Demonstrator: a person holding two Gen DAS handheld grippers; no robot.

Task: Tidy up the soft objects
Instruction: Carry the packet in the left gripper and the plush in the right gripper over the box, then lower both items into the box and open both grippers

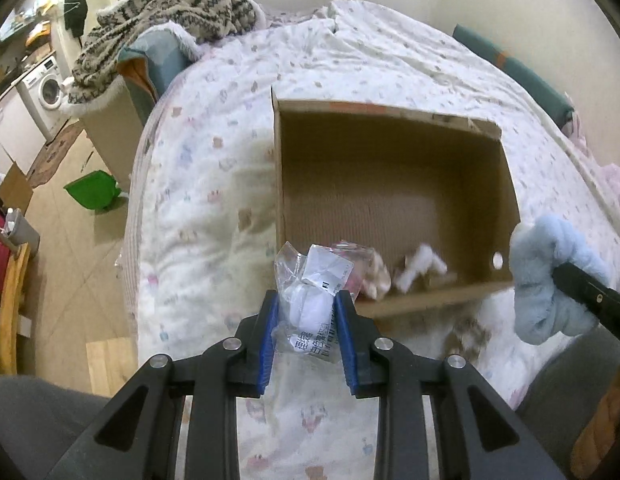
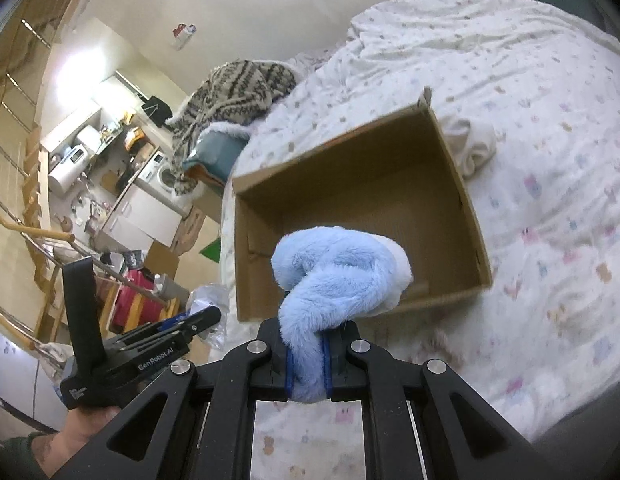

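Note:
An open cardboard box (image 1: 394, 120) lies on the bed, also in the right wrist view (image 2: 466, 196). Small soft items (image 1: 420, 268) lie at its near inside edge. My left gripper (image 1: 306, 304) is shut on a white soft item in a clear plastic bag (image 1: 310, 296), held at the box's near left corner. My right gripper (image 2: 308, 344) is shut on a fluffy light blue plush (image 2: 338, 268), held over the box's near edge. The plush also shows at the right of the left wrist view (image 1: 546, 280). The left gripper shows in the right wrist view (image 2: 198, 320).
The bed has a white patterned quilt (image 1: 214, 184). A patterned knit blanket (image 1: 166, 12) drapes over a box at the bed's far left. A green dustpan (image 1: 94, 192) lies on the wooden floor. A washing machine (image 1: 46, 88) and a wooden chair (image 1: 10, 288) stand left.

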